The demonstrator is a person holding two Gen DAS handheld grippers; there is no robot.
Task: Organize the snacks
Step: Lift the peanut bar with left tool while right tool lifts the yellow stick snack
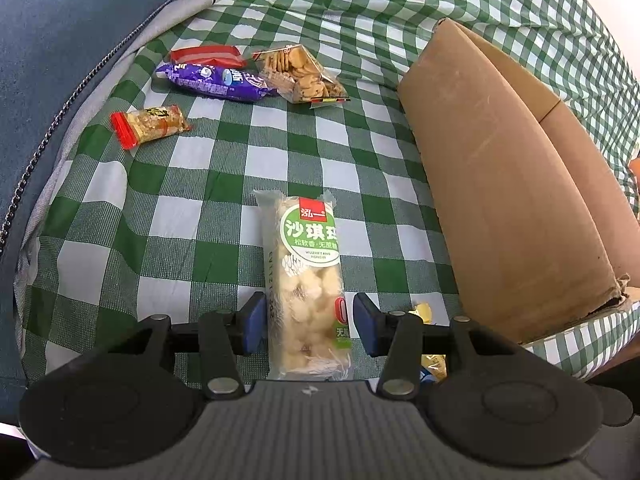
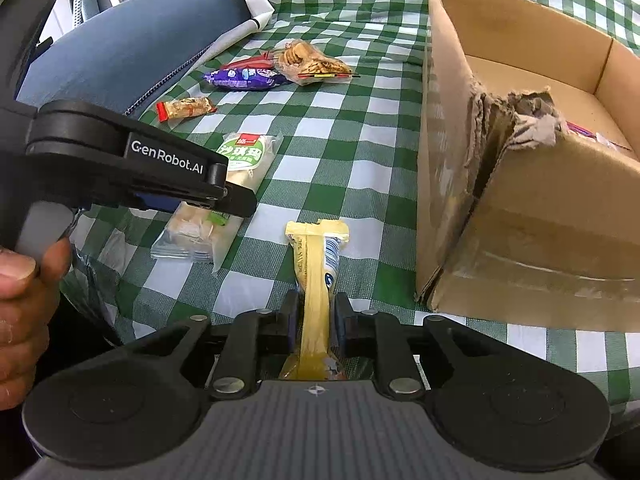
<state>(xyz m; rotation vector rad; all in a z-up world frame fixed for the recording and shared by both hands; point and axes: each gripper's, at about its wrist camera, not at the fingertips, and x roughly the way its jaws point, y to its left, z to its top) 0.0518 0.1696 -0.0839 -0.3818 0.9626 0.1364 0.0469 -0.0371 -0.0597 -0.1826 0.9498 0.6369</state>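
Two hand-held grippers work over a green-and-white checked cloth [image 1: 240, 184] spread on a blue upholstered seat [image 1: 60, 40], and each straddles a snack.

The left gripper [image 1: 310, 322] points down at a long clear packet of pale puffed-rice cake with a green round label [image 1: 306, 276]. The packet lies flat on the cloth, running lengthways between the two blue finger pads [image 1: 253, 322]. The fingers stand apart: a sliver of cloth shows between each pad and the packet's sides, so nothing is gripped yet. A person's hand [image 2: 24, 300] holds this gripper's handle, seen from the right wrist view.

The right gripper [image 2: 314, 320] straddles a narrow yellow foil snack packet [image 2: 316, 276]. Its fingers are close together and sit against both sides of the packet, which stands on its edge between them, apparently pinched, with the far end resting on the cloth.

A brown cardboard box with a torn corner [image 2: 520, 200] stands open just to the right, near both grippers, probably so that the snacks can be dropped in; something purple and white already lies inside.

Further off, well apart from the grippers, four more snacks wait on the cloth: a small bar with a red end [image 1: 150, 126], a purple packet [image 1: 214, 82], a red packet [image 1: 206, 55] behind it, and a clear bag of round crackers [image 1: 298, 74].
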